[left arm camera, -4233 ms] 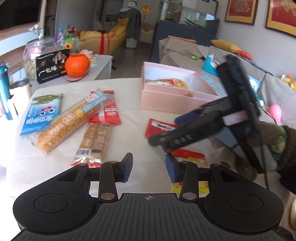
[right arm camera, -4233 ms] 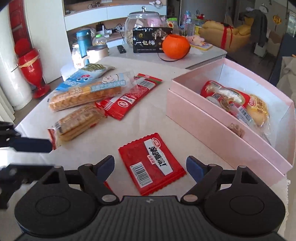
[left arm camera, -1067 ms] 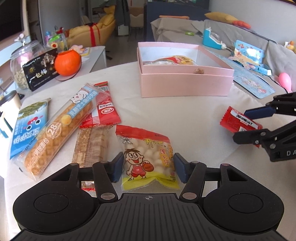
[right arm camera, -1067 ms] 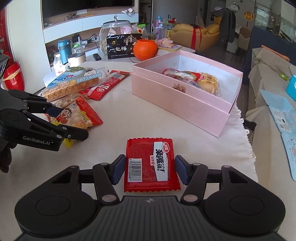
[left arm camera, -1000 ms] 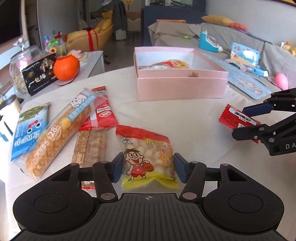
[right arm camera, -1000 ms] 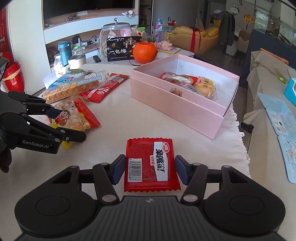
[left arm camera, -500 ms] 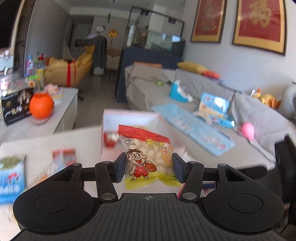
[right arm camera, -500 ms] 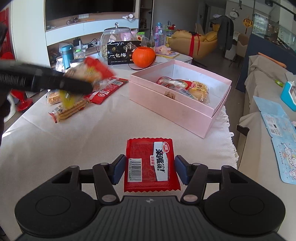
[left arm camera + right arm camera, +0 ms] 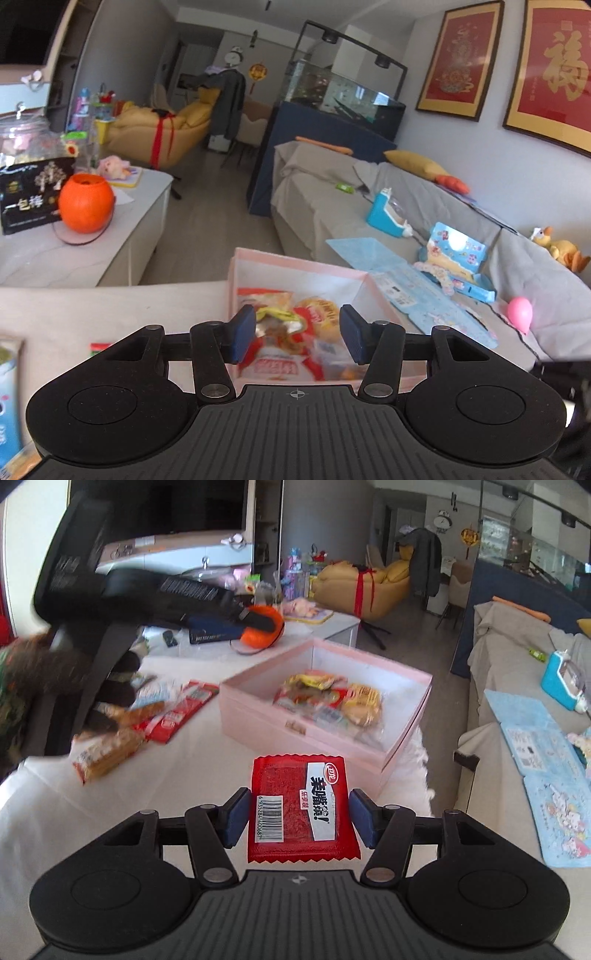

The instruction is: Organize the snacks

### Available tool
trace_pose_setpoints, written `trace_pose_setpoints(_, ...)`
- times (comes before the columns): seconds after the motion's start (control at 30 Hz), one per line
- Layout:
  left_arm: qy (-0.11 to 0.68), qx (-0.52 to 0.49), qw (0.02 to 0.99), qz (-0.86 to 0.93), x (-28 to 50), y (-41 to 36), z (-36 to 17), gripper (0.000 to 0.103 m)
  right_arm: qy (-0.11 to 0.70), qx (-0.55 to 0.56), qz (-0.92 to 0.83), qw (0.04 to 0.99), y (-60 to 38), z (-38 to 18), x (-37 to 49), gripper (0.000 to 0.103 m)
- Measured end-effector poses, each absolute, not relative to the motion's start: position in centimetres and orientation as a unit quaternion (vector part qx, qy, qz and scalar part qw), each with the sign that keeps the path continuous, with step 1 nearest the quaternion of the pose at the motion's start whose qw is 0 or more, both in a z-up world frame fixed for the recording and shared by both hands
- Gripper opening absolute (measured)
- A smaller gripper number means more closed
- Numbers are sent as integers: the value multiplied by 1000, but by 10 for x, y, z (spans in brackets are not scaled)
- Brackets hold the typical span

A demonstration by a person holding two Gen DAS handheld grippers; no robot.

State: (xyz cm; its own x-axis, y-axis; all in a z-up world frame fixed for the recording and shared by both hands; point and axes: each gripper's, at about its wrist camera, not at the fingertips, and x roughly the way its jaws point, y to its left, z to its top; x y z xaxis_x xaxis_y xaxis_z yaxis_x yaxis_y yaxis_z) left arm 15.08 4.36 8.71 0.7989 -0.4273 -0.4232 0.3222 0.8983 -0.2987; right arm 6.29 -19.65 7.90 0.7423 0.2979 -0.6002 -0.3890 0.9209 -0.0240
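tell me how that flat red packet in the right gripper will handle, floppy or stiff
Probably fairly stiff: the flat red packet juts level from the right gripper without drooping. Likely light, since a grip on its two side edges carries it. Its glossy film looks slippery, so it may slide out if tilted.

Red snack packet (image 9: 300, 805) clamped in right gripper (image 9: 295, 821); pink box (image 9: 325, 716) of snacks beyond
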Motion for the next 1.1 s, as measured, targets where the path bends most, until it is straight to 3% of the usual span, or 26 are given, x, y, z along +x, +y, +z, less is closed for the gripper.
trace_pose_setpoints(0.1,259,-111,945,-164,140,71,79,55,281,-30,177,943,-198,119,108,60)
trace_pose_setpoints(0.13,264,-112,947,-146,137,81,76,55,274,-25,170,946,-196,129,124,65)
trace_pose_setpoints(0.17,271,-114,948,-125,132,93,74,55,275,-24,164,947,-193,138,145,80)
trace_pose_setpoints(0.2,275,-116,948,-106,126,104,72,55,282,-24,161,945,-191,143,163,84)
trace_pose_setpoints(0.33,281,-112,952,-46,98,150,61,55,300,-15,125,946,-191,144,193,84)
trace_pose_setpoints(0.57,307,-82,948,-28,75,170,30,55,350,-27,173,920,-163,94,160,84)
trace_pose_setpoints(0.83,307,-112,944,-57,47,173,30,50,402,-14,268,876,-92,58,122,84)
trace_pose_setpoints(1.0,300,-56,952,12,34,177,33,48,412,-31,297,861,-40,42,115,84)
trace_pose_setpoints(1.1,290,-106,951,6,24,192,37,48,414,-29,295,861,-16,34,120,84)
